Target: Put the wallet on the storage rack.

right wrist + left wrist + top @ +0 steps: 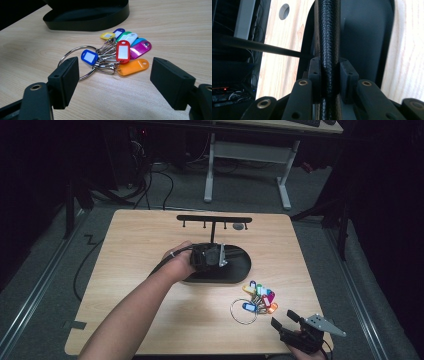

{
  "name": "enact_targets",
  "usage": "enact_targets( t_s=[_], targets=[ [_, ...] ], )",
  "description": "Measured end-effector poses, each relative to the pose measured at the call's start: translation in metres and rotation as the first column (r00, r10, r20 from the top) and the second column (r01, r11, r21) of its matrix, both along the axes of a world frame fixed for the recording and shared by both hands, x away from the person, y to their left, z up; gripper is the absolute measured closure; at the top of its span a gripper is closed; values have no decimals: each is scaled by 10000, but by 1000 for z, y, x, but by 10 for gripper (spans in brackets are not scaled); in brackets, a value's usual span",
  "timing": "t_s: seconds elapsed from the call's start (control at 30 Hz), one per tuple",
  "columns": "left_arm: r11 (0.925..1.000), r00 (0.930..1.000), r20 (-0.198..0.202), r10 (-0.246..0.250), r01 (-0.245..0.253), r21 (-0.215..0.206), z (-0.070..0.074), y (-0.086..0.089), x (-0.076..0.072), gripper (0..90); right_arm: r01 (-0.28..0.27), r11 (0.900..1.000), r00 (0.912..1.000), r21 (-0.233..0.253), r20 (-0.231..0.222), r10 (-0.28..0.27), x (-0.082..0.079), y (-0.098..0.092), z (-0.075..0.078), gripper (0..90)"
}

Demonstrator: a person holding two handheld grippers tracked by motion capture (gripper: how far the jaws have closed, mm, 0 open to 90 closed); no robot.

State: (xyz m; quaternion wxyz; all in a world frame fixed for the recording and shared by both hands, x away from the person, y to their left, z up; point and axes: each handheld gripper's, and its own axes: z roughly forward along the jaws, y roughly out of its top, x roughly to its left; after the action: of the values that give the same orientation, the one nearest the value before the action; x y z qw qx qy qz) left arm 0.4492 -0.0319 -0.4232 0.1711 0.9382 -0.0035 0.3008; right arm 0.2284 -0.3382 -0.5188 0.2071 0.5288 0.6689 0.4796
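A black stand with an oval base [241, 266] and a hooked crossbar [214, 219] rises at the table's middle. My left gripper [212, 256] is over the base, shut on the stand's textured upright post [328, 37]; in the left gripper view the left gripper [329, 72] has both pads pressed against it. A bunch of coloured key tags [260, 299] on a metal ring [243, 312] lies on the wood in front of the base. My right gripper [291, 322] sits near the front right corner, open, its jaws apart just short of the key tags [121, 50] and ring [72, 53], touching nothing.
The wooden table [145, 245] has a grey round hole [239, 226] near its far edge, behind the stand. The base's rim [87, 20] stands just beyond the tags. A white-legged desk [247, 155] and cables are on the floor past the table.
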Motion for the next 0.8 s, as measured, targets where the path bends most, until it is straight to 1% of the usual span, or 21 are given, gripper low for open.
enact_targets(
  t_s=[0.1, 0.23, 0.4, 0.5, 0.57, 0.67, 0.73, 0.8],
  targets=[
    [10000, 10000, -17, 55, -55, -10, -4, -1, 6, 750, -13, 10000, 10000, -7, -24, 13, 0, 0, 0, 235],
    [9997, 9999, 48, 96, -97, 225, -11, 2, 15, 750, -24, 10000, 10000, -15, -15, 24, 0, 0, -1, 235],
    [9995, 9996, 159, 251, -254, 203, -18, 4, 24, 749, 1, 10000, 10000, 13, -29, -1, -1, -1, -1, 235],
    [9998, 9998, 120, 170, -171, 135, -19, 5, 27, 748, 15, 10000, 10000, 36, -68, -15, -1, -2, -2, 236],
    [9998, 9999, 113, 119, -121, 178, -21, 5, 28, 748, 8, 10000, 10000, 31, -69, -7, -1, -1, -2, 235],
    [9988, 9999, 128, 59, -66, 482, -26, 5, 28, 746, 4, 10000, 10000, 41, -77, -3, 0, -1, -2, 236],
    [9989, 9999, 105, 36, -40, 465, -28, 5, 28, 744, 7, 10000, 10000, 49, -95, -7, 0, -2, -2, 235],
    [9981, 9999, 97, 45, -51, 616, -30, 4, 27, 741, 3, 10000, 10000, 39, -84, -3, 0, -2, -2, 236]
  ],
)
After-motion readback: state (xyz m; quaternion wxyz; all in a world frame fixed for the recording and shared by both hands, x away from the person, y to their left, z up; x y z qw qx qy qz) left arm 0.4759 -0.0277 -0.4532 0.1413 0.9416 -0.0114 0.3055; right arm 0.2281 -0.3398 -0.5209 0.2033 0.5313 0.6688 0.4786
